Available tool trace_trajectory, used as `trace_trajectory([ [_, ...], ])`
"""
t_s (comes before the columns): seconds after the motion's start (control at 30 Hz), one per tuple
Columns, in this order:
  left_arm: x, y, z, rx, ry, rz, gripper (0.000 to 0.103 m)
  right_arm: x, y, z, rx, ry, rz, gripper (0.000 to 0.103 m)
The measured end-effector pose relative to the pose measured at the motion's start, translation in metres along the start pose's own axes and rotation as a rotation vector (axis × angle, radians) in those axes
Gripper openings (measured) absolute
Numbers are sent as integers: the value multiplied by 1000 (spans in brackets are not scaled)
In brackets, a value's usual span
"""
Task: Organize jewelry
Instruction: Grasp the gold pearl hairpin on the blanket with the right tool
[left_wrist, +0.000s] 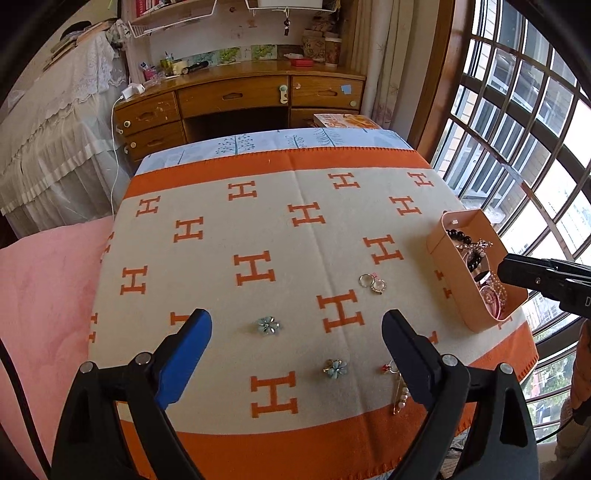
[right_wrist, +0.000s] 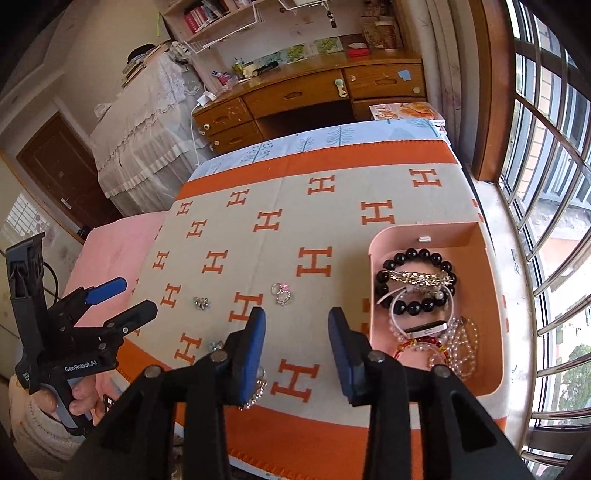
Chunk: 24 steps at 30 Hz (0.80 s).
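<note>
With both the left gripper (left_wrist: 296, 325) and right gripper (right_wrist: 296, 325) fingers apart and empty, the small flower brooch (left_wrist: 268, 326) at lower centre of the blanket (left_wrist: 207, 280) could skid or snag when pinched, missing the pink box (right_wrist: 480, 280) at right.

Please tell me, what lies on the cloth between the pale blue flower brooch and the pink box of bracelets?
In the left wrist view, a small cluster of silver rings lies between the pale blue flower brooch and the pink box; otherwise only patterned cloth.
</note>
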<state>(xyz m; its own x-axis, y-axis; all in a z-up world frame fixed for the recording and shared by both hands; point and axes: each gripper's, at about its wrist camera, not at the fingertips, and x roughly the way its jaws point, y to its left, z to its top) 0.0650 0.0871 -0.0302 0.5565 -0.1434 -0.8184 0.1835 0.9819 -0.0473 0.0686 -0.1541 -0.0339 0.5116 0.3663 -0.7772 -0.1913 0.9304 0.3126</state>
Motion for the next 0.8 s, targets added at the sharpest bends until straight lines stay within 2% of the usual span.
trace_trajectory([
  [0.13,6,8,-12,-1,7,-6,92,14,11,-9,-17,33,41,36],
  [0.33,16,12,-35,15,20,-28,92,43,19,-32,-33,101,55,36],
  [0.6,27,4,-68,73,26,-60,92,85,32,-80,-84,249,28,36],
  [0.73,30,2,-77,87,26,-67,92,97,42,-89,-105,260,0,36],
  [0.8,30,4,-79,80,24,-79,92,98,51,-90,-141,235,-41,36],
])
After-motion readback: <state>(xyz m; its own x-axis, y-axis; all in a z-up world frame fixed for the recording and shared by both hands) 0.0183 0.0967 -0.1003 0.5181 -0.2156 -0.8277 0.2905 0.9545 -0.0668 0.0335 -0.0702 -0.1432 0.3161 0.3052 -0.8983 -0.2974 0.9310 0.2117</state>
